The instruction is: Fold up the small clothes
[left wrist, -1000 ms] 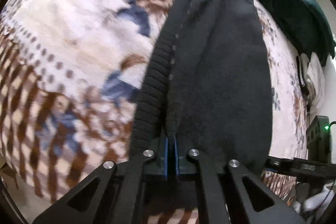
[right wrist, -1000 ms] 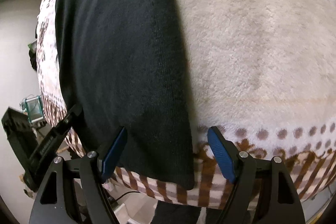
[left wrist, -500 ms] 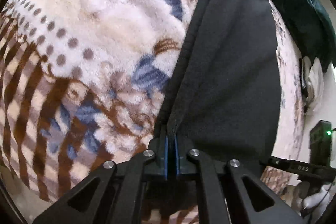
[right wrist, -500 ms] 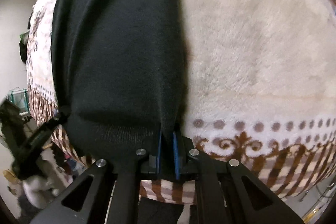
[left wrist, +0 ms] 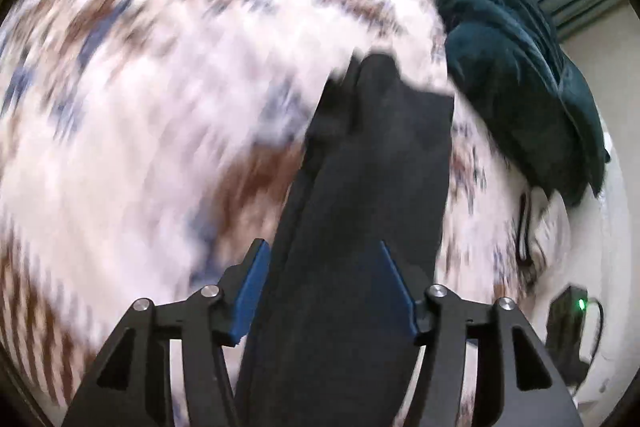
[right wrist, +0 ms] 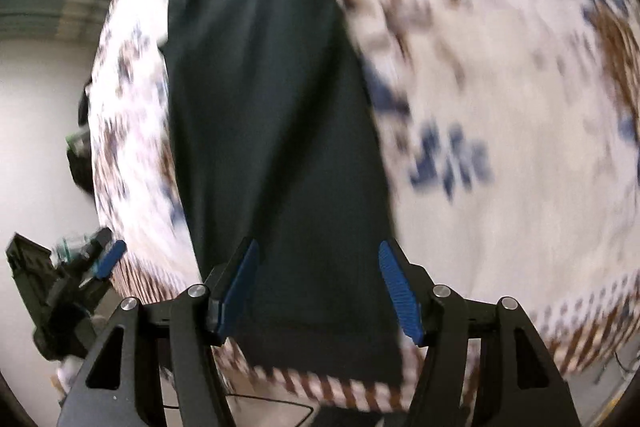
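Two grippers, left gripper (left wrist: pixel 324 291) and right gripper (right wrist: pixel 320 291), have just been opening; their blue-padded fingers (right wrist: pixel 400 295) stand apart, gripping nothing, apparently releasing after a fold. One long black knitted garment (right wrist: pixel 272 131) lies flat between them on the cream, brown-and-blue patterned plush blanket (right wrist: pixel 500 87); one dark teal velvet cushion (left wrist: pixel 516 87) sits beyond

One black garment (left wrist: pixel 372 187), centre frame. One patterned blanket (left wrist: pixel 160 107) beneath. One dark teal cushion (left wrist: pixel 516 87), upper right. Two grippers: left gripper (left wrist: pixel 324 287), right gripper (right wrist: pixel 318 289), lower centre.
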A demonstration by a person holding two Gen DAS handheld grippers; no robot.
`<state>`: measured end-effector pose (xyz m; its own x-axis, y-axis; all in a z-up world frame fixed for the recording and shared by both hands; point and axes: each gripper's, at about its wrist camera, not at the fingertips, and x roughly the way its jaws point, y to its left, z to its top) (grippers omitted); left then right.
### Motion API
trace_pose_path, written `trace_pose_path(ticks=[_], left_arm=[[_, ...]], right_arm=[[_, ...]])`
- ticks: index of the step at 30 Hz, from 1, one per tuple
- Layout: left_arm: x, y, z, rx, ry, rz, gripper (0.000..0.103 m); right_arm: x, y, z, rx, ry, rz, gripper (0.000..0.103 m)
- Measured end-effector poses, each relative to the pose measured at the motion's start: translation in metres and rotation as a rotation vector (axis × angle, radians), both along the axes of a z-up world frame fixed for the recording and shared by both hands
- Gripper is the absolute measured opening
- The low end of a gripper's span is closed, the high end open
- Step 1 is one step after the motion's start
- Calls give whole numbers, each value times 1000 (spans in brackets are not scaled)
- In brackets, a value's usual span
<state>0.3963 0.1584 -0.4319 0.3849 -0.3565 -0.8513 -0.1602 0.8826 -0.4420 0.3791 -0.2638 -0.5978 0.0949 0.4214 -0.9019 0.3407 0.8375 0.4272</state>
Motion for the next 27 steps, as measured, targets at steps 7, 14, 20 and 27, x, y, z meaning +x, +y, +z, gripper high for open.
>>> trace_pose_path(ticks=[7,14,20,27], left_arm=[[166,-46,-36,84,25,-96,54],[253,-86,-95,148,62,-222,26],[259,-74,-89,161,-11,-284,5],[292,-26,-117,44,127,-199,9]], right_arm=[[125,-22,-17,-12,-81,-40,66],[214,-38,-53,-24,-100,-55,87],[251,-29,-83,-44,-74,-25,87],[259,-17,-97,-71,-25,-9,87]])
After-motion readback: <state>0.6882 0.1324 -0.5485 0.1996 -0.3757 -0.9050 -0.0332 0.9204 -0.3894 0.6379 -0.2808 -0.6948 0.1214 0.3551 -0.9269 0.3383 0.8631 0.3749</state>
